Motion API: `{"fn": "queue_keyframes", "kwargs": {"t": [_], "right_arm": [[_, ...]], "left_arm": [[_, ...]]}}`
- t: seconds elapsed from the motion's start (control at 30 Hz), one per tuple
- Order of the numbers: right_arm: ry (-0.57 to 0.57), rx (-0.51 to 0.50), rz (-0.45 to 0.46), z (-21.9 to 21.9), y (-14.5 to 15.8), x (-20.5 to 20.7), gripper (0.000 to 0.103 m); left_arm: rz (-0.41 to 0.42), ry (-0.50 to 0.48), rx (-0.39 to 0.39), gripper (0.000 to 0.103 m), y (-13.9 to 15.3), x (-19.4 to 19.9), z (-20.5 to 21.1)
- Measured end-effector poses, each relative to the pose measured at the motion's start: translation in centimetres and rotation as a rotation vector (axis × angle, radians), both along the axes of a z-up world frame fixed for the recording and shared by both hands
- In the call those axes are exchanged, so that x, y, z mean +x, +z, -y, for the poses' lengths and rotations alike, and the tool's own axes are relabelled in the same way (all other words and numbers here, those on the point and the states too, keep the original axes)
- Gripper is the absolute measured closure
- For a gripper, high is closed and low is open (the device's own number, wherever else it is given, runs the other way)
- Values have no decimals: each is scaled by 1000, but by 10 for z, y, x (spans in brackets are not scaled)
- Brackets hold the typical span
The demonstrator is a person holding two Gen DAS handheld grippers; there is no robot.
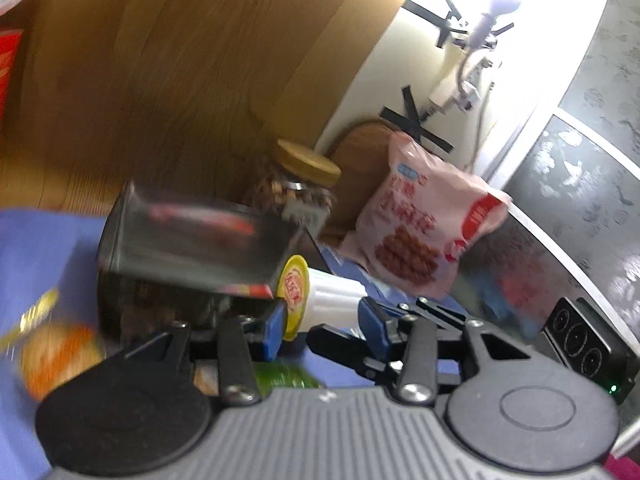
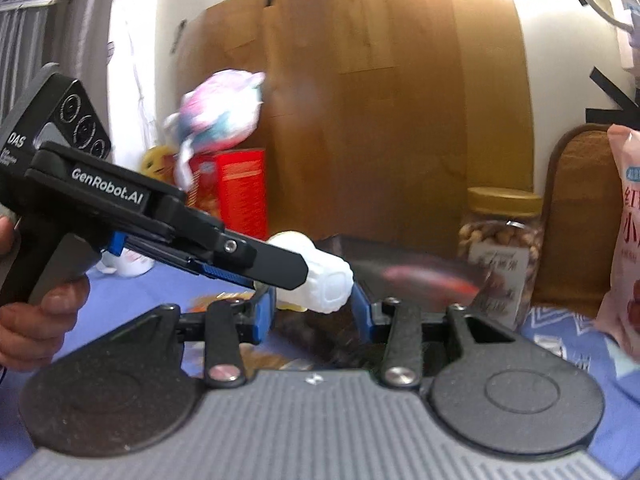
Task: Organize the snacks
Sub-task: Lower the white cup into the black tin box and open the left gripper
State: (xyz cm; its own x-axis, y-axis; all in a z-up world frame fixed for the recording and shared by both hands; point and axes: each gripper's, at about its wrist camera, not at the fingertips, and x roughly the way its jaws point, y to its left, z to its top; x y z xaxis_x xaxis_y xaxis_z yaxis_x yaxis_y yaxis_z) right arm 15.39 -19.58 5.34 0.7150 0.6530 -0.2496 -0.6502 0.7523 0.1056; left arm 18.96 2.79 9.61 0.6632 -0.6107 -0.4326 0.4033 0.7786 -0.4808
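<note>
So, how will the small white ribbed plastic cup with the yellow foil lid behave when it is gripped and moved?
The small white ribbed plastic cup with the yellow foil lid probably is light, as the left tool holds it sideways by its ends. Its thin ribbed wall may dent under a hard squeeze. Being round and tapered, it would likely roll in a curve if laid down.

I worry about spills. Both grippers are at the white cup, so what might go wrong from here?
1. The left gripper grips the cup end to end, with the lid against one pad. The cup may slip, or the lid may dent.
2. The right gripper flanks the same cup, so the two may collide or tug it.
3. The dark box and the nut jar stand close ahead, and a swing might knock them.
</note>
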Motion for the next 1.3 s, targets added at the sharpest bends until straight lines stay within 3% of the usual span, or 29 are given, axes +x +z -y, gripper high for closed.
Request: {"fn": "queue_keyframes", "kwargs": {"t": [0.17,0.3,0.47,0.63,0.67,0.73,0.87,1.07,1.2,1.3], "right_arm": [[-52,-16,-11,-2,-3,39,58],[-95,-25,-13,2,-9,42,58],[-102,-12,-10,14,-13,15,58],[-106,23,-75,24,-25,-23,57],[-119,35,-94,26,-29,-31,55],[-156,72,-132,33,-36,-45,42],[-225,186,-200,49,-46,-69,35],[-158,196,-262,44,-40,-89,37],[-53,201,-310,18,-30,-90,44],[19,210,-363,-8,-24,-76,52]], "left_arm": [[-10,33,-5,64,-7,40,3],[-10,79,5,63,-15,44,0],[-16,109,-13,63,-18,23,-15],[-28,122,-19,61,-25,-16,-24],[-36,121,-26,61,-29,-25,-26],[-50,123,-37,61,-35,-41,-29],[-59,153,-39,61,-47,-74,-41],[-110,269,-52,61,-64,-106,-87],[-131,344,-65,61,-62,-102,-125],[-134,388,-76,49,-55,-84,-148]]}}
